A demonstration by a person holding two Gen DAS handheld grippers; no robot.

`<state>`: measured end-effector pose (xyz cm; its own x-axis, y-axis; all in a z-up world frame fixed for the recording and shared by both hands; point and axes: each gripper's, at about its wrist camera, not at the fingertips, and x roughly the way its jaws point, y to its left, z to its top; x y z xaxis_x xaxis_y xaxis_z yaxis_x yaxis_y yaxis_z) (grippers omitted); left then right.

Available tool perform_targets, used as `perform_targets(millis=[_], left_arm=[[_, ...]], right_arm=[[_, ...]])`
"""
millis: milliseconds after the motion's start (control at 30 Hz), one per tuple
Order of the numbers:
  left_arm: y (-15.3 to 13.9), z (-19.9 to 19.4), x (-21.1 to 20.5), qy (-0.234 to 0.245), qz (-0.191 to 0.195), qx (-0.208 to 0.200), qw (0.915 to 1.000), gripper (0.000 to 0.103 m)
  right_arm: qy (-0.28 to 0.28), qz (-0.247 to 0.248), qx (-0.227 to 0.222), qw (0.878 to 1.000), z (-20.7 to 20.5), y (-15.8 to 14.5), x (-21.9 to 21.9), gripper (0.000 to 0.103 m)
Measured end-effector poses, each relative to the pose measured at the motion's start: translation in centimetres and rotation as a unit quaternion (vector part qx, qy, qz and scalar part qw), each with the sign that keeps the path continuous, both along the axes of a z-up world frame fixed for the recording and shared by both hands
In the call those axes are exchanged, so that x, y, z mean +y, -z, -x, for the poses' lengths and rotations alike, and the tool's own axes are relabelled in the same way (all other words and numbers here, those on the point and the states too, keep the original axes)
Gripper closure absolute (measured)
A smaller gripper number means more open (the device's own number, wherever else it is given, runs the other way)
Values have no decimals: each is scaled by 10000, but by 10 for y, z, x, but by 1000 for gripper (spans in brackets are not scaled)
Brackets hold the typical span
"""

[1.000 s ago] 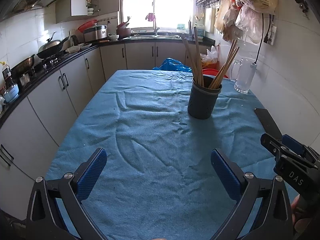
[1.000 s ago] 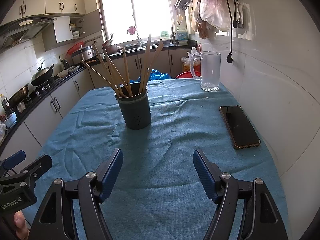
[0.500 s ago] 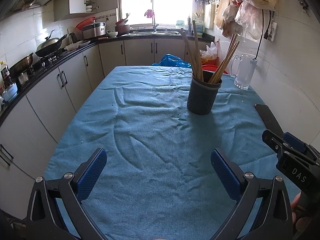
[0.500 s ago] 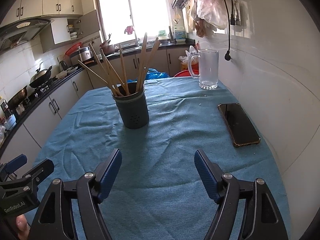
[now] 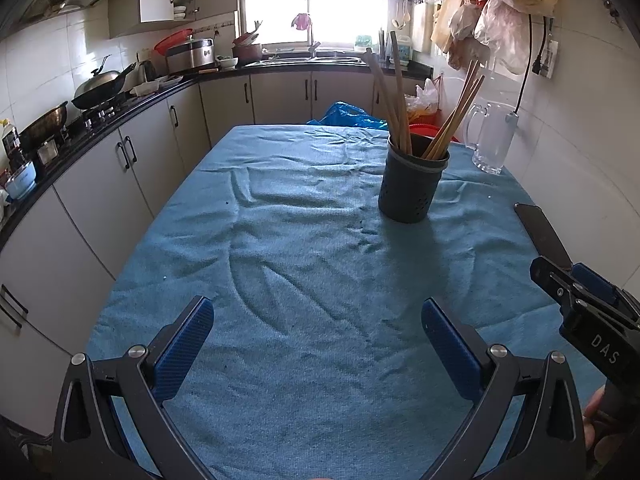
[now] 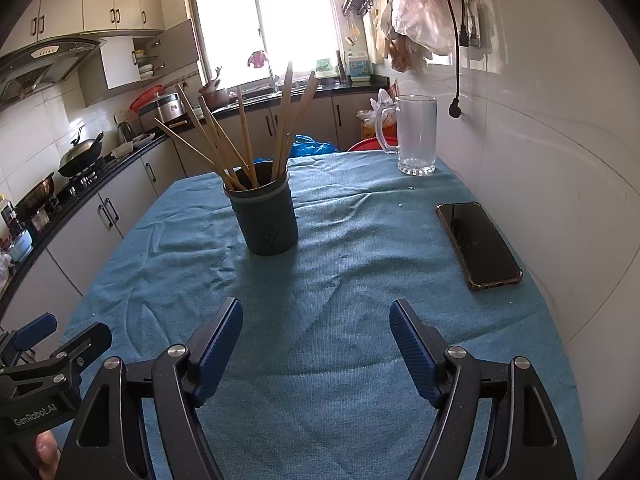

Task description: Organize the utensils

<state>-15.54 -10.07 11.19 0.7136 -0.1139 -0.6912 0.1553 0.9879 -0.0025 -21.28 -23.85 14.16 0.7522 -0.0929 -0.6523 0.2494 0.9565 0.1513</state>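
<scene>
A dark round utensil holder (image 5: 412, 184) (image 6: 264, 216) stands upright on the blue cloth of the table (image 5: 280, 272) (image 6: 340, 280). Several long wooden chopsticks (image 5: 394, 100) (image 6: 240, 136) lean out of it in different directions. My left gripper (image 5: 318, 320) hovers open over the near part of the cloth, nothing between its blue pads. My right gripper (image 6: 316, 320) is open too, empty, well short of the holder. Each gripper shows at the edge of the other's view.
A glass mug (image 6: 414, 136) (image 5: 490, 140) stands at the far right of the table by the white wall. A black phone (image 6: 478, 244) lies flat on the right side. Kitchen cabinets and a counter with pots (image 5: 92, 92) run along the left.
</scene>
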Motion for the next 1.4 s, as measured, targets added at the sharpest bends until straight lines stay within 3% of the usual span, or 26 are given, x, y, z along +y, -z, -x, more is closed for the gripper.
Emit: perform_targets(millis=[1400], left_arm=[[9,0,-2,103,47,200,9997,0]], right_arm=[[-22,-88,79,9999,-2,11,2,21]])
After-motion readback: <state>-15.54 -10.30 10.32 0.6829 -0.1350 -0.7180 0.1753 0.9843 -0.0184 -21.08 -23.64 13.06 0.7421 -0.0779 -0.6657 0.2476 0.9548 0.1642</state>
